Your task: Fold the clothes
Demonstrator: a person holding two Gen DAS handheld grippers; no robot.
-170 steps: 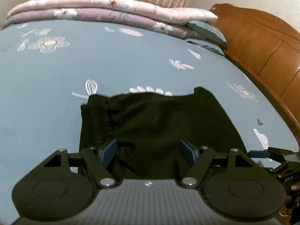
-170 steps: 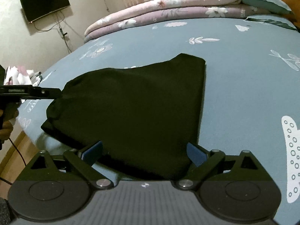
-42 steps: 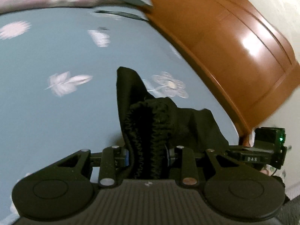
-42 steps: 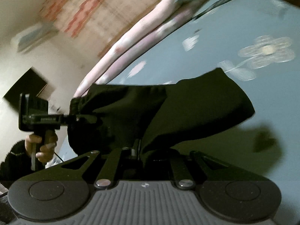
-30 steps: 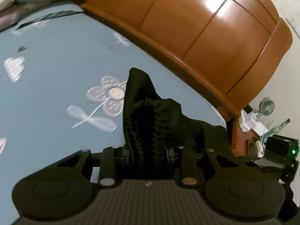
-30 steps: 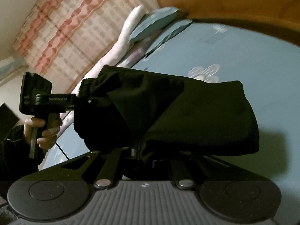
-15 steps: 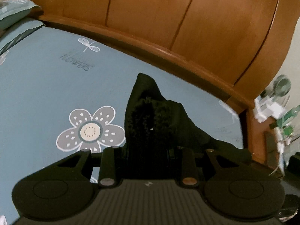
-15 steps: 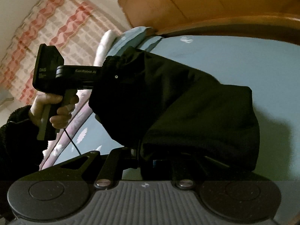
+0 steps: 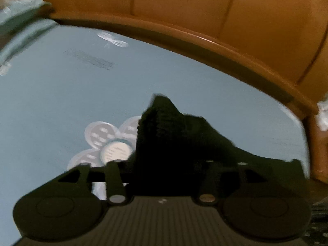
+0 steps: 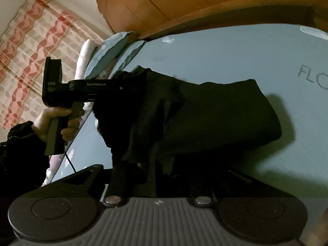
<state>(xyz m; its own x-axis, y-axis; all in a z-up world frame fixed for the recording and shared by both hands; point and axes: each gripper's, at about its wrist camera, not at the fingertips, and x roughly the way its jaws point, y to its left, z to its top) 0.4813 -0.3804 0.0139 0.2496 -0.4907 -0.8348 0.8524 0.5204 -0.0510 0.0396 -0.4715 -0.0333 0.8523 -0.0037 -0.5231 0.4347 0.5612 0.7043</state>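
Observation:
A black garment [image 9: 164, 123] with a gathered elastic edge lies bunched on the blue bed sheet [image 9: 61, 92], rising between the fingers of my left gripper [image 9: 162, 164]. Its jaws are opening, and a gap shows beside the left finger. In the right wrist view the same garment [image 10: 215, 112] hangs folded over my right gripper [image 10: 157, 172]. Those jaws are opening too, with cloth between them and the pads hidden in the dark fabric. The left gripper [image 10: 125, 82] enters from the left, held by a hand [image 10: 51, 121], its tips buried in the waistband.
The wooden headboard [image 9: 184, 10] curves close behind the garment. A white flower print [image 9: 102, 141] lies just left of the cloth. Blue pillows [image 10: 110, 51] and a red-patterned curtain [image 10: 30, 51] are at the far left. A cable hangs under the hand.
Both grippers have swung toward the headboard and sunk toward the sheet with the garment. The left fingers have spread apart from the waistband; the right fingers stand slightly wider.

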